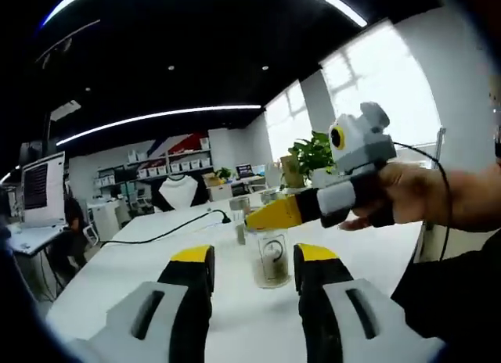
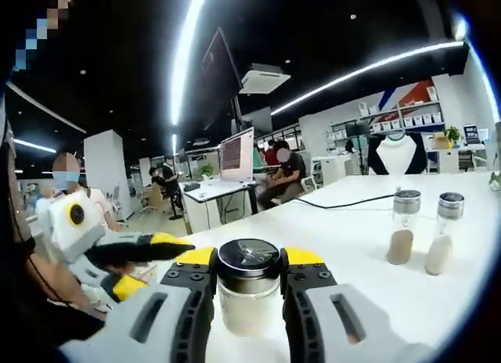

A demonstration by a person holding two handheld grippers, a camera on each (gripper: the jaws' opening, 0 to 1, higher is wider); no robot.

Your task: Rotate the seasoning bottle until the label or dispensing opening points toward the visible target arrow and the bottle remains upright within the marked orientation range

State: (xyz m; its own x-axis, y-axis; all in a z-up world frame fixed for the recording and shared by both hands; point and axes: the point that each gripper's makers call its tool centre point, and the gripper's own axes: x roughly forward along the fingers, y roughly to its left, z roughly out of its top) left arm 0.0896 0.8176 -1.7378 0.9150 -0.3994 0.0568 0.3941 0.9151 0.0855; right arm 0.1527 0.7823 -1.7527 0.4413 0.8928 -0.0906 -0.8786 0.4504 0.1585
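White and broad, the counter [image 1: 141, 261] stood in an open-plan office with strip lights overhead, shelving along the far wall and a black cable [image 1: 168, 231] trailing across the counter top. In the left gripper view, the left tool [image 1: 254, 273] stood released, its yellow-tipped jaws spread apart on either side of the seasoning bottle [image 1: 272, 261] and short of it, with no contact visible. That bottle stood upright on the counter, clear-walled with a pale fill in its lower part. Beyond the bottle, the right tool [image 1: 270, 214] reached in toward its top, held by a person's hand [image 1: 415, 192]; from this angle I could not tell its grip. In the right gripper view, the right tool [image 2: 249, 281] was clenched on the seasoning bottle [image 2: 249, 289], one jaw pressed to each side just below the dark round cap. The left tool [image 2: 168, 246] lay just beside the bottle on its left, yellow tips pointing at it. Two further bottles [image 2: 423, 234] with grey caps stood upright on the counter [image 2: 352, 246], well apart from the held bottle, to its right. Seated persons [image 2: 282, 175] worked at desks behind the counter.
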